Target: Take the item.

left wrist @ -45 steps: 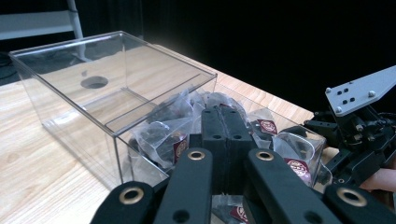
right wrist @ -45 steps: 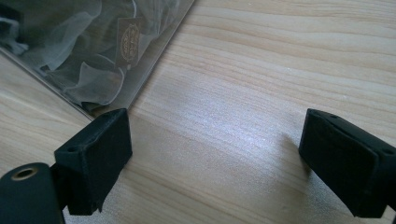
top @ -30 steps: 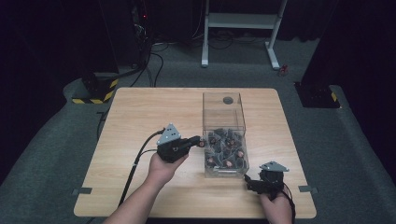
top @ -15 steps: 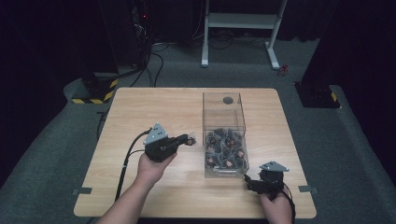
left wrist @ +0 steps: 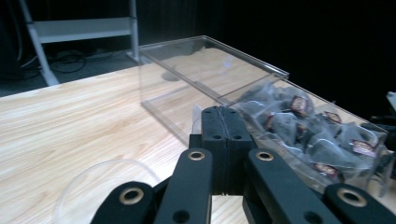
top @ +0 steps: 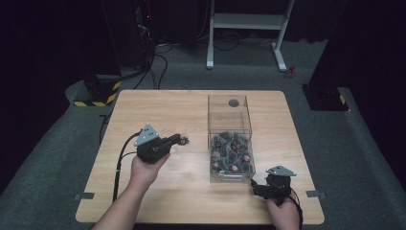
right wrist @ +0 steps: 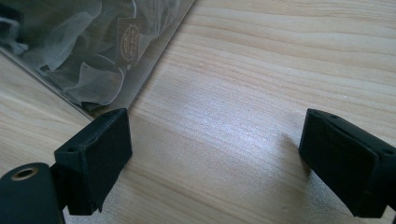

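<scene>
A pale wooden tabletop (top: 158, 191) with rounded corners stands on grey carpet in a dark room, black curtains on either side. Behind it are a white metal frame (top: 249, 28), loose cables and a yellow-and-black striped base (top: 98, 91). Strips of grey tape mark the floor at the tabletop's near corners.

A clear plastic box (top: 229, 136) stands right of centre, its long side running away from the person. Its near half holds a heap of pyramid tea bags (top: 231, 153) with small brown tags; the far half is bare, with a dark round spot (top: 233, 102) showing at that end.

The left hand-held gripper (top: 181, 140) is lifted left of the box, jaws pressed together on a small tea bag (top: 182, 140), a white edge of which shows beside the jaws in the left gripper view (left wrist: 195, 117). The right hand-held gripper (top: 255, 189) rests low at the near right of the tabletop, just off the box's near corner, its jaws spread wide over bare wood in the right gripper view (right wrist: 215, 158).
</scene>
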`<act>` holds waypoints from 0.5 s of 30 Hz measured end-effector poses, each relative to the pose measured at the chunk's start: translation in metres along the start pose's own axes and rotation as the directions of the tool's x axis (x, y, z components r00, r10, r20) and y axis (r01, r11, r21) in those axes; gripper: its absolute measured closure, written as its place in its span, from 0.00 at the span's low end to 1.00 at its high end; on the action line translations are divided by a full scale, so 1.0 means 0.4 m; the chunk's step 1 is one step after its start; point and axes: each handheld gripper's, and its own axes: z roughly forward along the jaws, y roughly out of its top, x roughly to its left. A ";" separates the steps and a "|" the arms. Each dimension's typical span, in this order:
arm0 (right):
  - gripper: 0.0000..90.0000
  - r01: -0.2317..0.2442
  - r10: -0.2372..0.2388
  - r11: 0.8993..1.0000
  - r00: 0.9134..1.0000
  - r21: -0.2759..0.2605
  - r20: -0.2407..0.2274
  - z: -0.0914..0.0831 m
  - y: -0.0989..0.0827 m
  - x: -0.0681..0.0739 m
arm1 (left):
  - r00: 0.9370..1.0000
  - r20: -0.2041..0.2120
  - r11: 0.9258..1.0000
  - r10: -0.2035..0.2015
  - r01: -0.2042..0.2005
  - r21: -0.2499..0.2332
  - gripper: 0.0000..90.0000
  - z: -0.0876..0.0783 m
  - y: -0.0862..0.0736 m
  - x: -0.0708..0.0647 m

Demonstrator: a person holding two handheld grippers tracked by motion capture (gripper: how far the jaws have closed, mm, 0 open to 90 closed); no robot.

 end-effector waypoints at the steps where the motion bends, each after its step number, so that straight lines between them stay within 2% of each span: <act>1: 0.10 0.000 0.000 1.000 1.000 0.000 0.000 0.000 0.000 0.000 | 1.000 -0.005 1.000 -0.004 0.004 0.001 1.00 -0.003 0.000 0.004; 15: 0.10 0.000 0.000 1.000 1.000 0.000 0.000 0.000 0.000 0.000 | 0.998 -0.063 1.000 -0.020 0.020 0.000 1.00 -0.029 -0.003 0.059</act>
